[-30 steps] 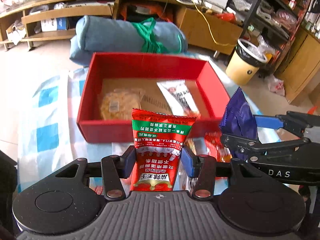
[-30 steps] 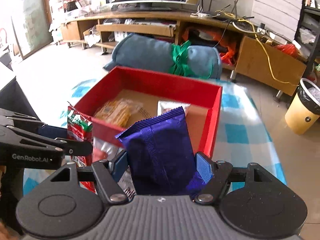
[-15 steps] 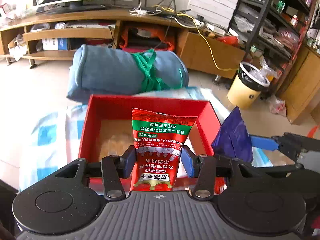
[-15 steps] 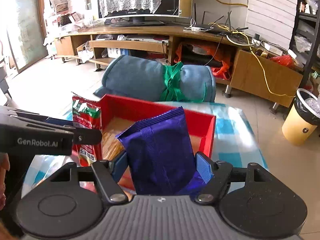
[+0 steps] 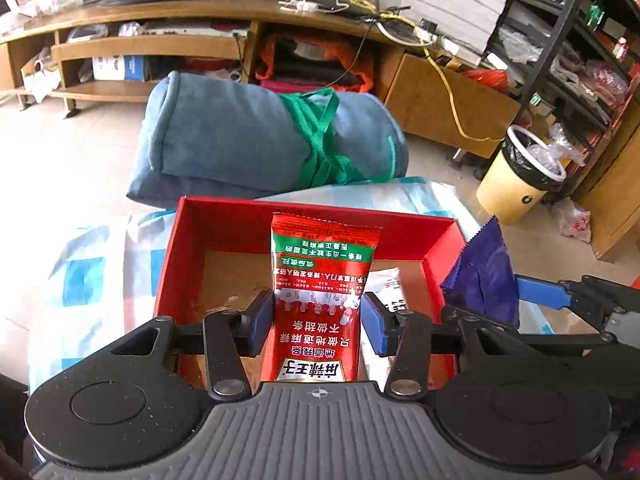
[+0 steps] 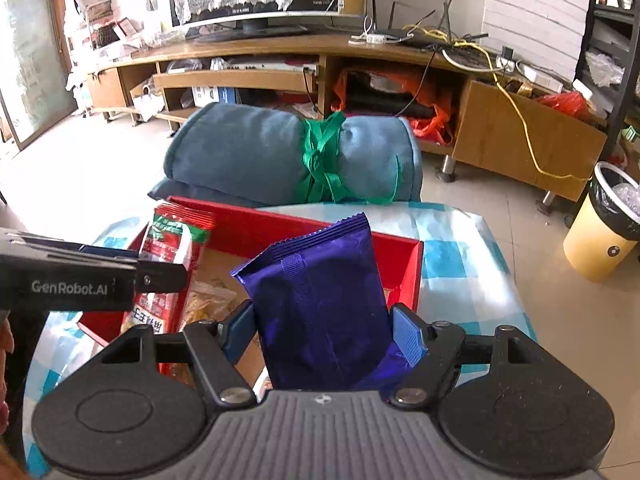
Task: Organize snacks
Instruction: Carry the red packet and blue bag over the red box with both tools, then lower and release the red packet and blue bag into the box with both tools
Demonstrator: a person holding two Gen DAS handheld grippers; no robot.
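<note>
Blue rolled cushion (image 5: 264, 144) tied with green strap lies on floor behind table. Checked blue-white tablecloth (image 6: 460, 256) covers table. Red box (image 5: 224, 220) sits open on cloth, white packet (image 5: 386, 284) and yellowish snack bag (image 6: 208, 300) inside. Yellow bin (image 5: 516, 176) stands off to right. Left gripper (image 5: 317, 320) pinches red snack packet (image 5: 320, 304) upright, above box. Right gripper (image 6: 320, 332) clamps purple snack packet (image 6: 320, 300) upright, over box's right part.
</note>
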